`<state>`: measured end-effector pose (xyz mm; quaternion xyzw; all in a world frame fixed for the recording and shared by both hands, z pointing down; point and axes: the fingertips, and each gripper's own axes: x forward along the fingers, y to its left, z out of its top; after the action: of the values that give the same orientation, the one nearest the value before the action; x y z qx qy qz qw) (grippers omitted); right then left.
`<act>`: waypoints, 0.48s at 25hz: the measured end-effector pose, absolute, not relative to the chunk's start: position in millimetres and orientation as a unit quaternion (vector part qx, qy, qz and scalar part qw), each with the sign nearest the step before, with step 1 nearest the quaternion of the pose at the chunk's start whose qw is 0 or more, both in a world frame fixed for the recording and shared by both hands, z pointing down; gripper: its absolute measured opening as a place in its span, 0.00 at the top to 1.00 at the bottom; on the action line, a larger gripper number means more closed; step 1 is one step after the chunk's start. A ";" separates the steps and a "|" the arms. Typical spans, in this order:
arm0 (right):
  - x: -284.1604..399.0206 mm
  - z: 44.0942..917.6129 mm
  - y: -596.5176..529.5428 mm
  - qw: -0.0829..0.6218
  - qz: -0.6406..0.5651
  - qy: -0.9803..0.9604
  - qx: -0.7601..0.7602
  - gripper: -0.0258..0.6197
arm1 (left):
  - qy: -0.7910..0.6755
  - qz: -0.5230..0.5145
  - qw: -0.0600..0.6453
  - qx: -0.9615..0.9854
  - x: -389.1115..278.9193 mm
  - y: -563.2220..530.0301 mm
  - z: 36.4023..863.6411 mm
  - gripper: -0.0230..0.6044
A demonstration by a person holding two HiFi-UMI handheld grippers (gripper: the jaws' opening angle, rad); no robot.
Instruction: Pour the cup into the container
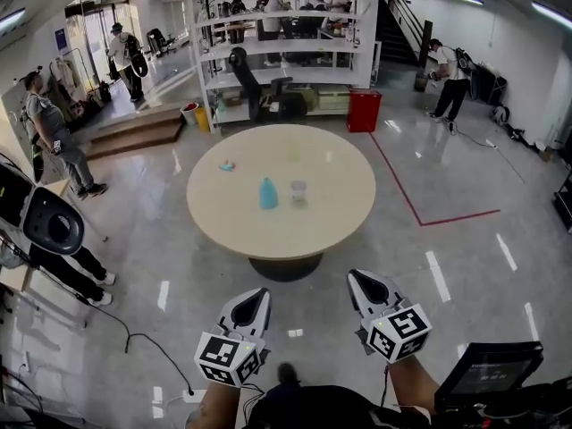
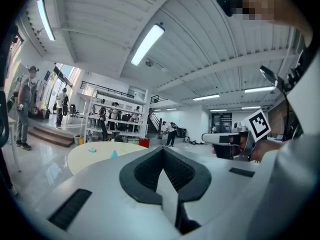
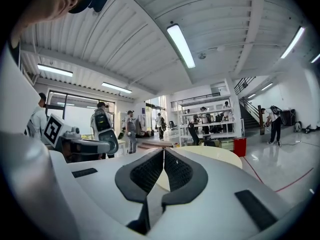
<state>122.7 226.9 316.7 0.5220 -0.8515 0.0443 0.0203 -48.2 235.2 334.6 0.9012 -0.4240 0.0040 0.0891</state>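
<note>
Blue container (image 1: 268, 194), perhaps cup (image 1: 298, 191) — one each

The left gripper (image 1: 257, 295) and the right gripper (image 1: 356, 277) are each presenting a white moulded shell tapering to a point, with black ribbed pads (image 2: 145, 171) lining the jaws. Each is carrying a cube (image 1: 229, 358) of black-and-white square markers at its near end. The person is wearing a dark top (image 1: 299, 407).
</note>
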 end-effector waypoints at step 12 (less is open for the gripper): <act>104.4 326.1 77.6 0.028 0.041 -0.841 0.538 0.95 | -0.416 0.011 0.093 0.904 -71.4 84.3 346.1 0.98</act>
<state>104.4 77.6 326.1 0.5381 -0.8414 0.0409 0.0284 -71.4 84.3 346.1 0.9044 -0.4163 0.0115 0.0929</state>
